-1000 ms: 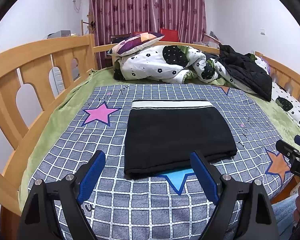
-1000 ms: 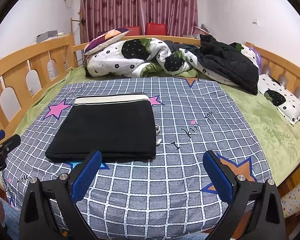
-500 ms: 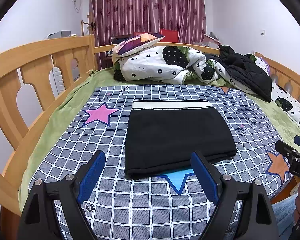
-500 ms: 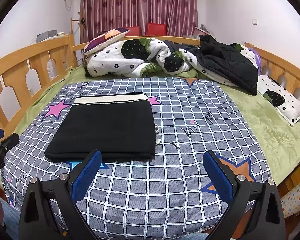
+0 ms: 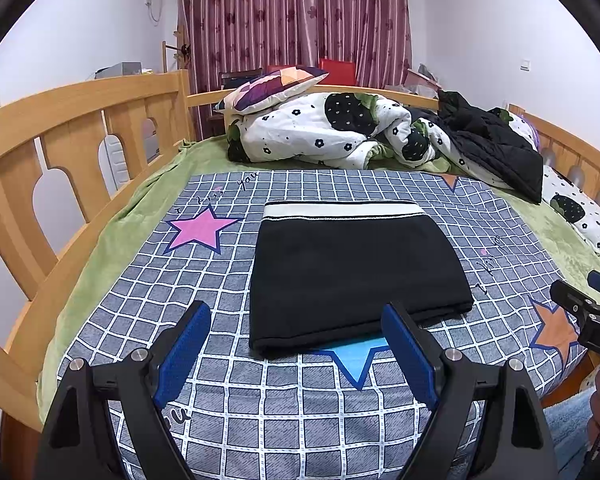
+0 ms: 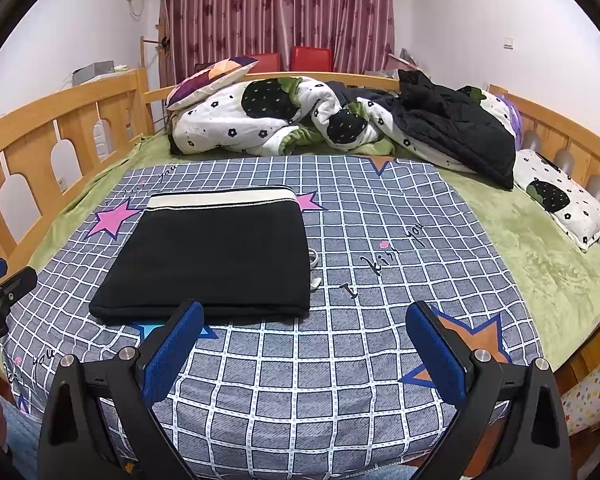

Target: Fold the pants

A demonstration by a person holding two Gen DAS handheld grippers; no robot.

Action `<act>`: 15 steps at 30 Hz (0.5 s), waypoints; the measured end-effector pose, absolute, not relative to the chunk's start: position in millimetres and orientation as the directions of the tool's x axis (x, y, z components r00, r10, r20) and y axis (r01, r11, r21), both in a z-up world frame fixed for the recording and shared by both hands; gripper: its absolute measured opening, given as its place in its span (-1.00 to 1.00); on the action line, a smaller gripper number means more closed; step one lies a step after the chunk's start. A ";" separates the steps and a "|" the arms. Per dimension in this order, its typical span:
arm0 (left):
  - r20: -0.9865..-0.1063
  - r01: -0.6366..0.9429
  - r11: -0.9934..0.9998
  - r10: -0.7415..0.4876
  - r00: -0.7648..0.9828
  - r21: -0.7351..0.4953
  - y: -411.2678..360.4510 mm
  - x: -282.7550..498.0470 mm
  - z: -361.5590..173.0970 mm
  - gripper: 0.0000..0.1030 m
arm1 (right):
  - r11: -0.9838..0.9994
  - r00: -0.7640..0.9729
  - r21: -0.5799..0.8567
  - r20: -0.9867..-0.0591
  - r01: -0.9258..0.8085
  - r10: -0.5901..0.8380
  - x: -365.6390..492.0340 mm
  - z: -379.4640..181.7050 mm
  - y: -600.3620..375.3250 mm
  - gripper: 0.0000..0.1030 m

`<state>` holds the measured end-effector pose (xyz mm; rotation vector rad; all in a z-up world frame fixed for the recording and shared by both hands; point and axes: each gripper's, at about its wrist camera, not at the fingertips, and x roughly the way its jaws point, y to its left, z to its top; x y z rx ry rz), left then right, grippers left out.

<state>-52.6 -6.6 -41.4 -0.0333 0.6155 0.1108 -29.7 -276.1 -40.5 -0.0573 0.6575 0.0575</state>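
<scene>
The pants lie folded into a flat black rectangle on the checked blanket, with the white waistband along the far edge and the near folded edge over a blue star printed on the blanket. A pink star sits just to their left. The left gripper hangs over the near part of the blanket with its blue-padded fingers wide apart and nothing between them, its right finger crossing the pants' near right corner in the picture. The right gripper is also spread wide and holds nothing, over bare blanket to the right of the pants. A rumpled flowered quilt and a black jacket lie at the far end of the bed, inside the wooden rail.
</scene>
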 end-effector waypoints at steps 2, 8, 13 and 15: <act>-0.580 -0.113 0.994 0.091 0.810 -0.001 -6.6 -52.6 -41.4 0.68 | 0.997 0.790 -0.035 -0.612 -0.071 0.035 -30.0 -40.3 -276.3 0.94; -0.576 -0.107 0.994 0.087 0.813 -0.001 -3.8 -52.7 -40.8 0.68 | 0.997 0.791 -0.037 -0.611 -0.071 0.034 -30.4 -40.0 -276.1 0.93; -0.576 -0.105 0.994 0.088 0.813 0.004 0.2 -53.1 -38.9 0.68 | 0.997 0.791 -0.039 -0.610 -0.070 0.031 -30.6 -39.7 -276.3 0.94; -0.578 -0.104 0.995 0.087 0.812 0.005 0.6 -52.3 -38.9 0.68 | 0.997 0.792 -0.039 -0.610 -0.070 0.031 -30.6 -39.6 -276.5 0.93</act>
